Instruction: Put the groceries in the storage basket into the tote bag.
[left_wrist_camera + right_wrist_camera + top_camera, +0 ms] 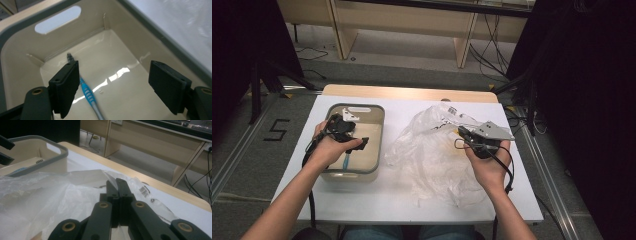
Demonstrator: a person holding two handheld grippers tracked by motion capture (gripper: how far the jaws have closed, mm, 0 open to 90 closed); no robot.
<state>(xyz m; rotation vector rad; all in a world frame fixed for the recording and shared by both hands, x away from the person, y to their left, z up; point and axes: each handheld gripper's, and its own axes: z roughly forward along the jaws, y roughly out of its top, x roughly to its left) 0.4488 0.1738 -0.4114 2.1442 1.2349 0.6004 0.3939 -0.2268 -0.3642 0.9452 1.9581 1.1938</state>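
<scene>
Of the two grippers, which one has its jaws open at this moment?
The left gripper, above the beige bin with the blue toothbrush, has its jaws wide apart. The right gripper is shut on the clear plastic bag.

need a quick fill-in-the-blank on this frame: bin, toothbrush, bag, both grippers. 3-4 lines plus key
1. The toothbrush lies on the floor of the ____.
2. The left gripper hangs over the bin with its jaws ____.
3. The right gripper is shut on an edge of the clear plastic ____.
4. The toothbrush's handle is ____ in colour.

Missing words: bin; open; bag; blue
</scene>
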